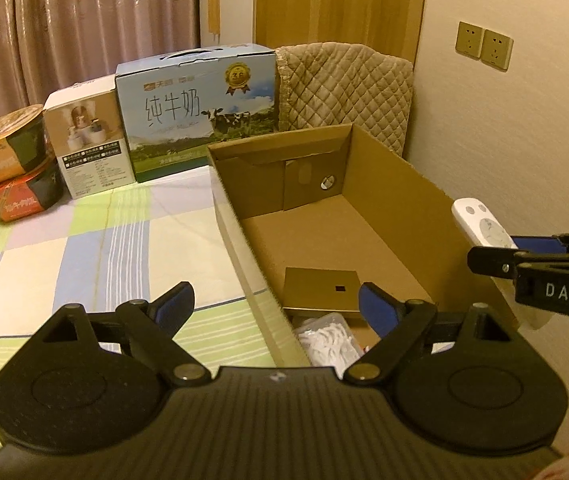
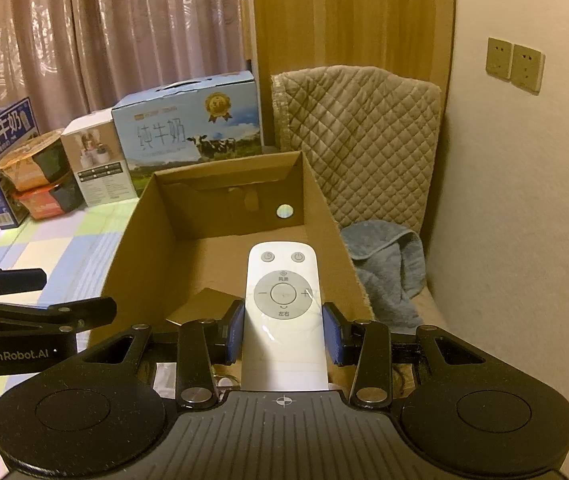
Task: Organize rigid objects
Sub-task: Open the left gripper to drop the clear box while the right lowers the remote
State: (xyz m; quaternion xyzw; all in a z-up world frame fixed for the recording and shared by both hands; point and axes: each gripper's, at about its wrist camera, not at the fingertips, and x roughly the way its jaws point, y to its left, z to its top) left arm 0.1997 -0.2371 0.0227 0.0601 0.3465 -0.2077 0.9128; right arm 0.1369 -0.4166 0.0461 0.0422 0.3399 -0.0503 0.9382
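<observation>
My right gripper (image 2: 283, 334) is shut on a white remote control (image 2: 282, 300) and holds it above the open cardboard box (image 2: 124, 240). In the left wrist view the remote (image 1: 482, 224) and the right gripper (image 1: 496, 254) show over the box's right wall (image 1: 404, 200). My left gripper (image 1: 276, 304) is open and empty, straddling the box's left wall near its front end. A clear pack of white floss picks (image 1: 330, 340) lies on the box floor at the near end.
A milk carton box (image 1: 200, 108), a white appliance box (image 1: 88, 140) and two stacked noodle bowls (image 1: 12, 160) stand at the back of the checked tablecloth (image 1: 104, 260). A quilted chair (image 2: 360, 140) with a blue towel (image 2: 388, 256) is right of the box, by the wall.
</observation>
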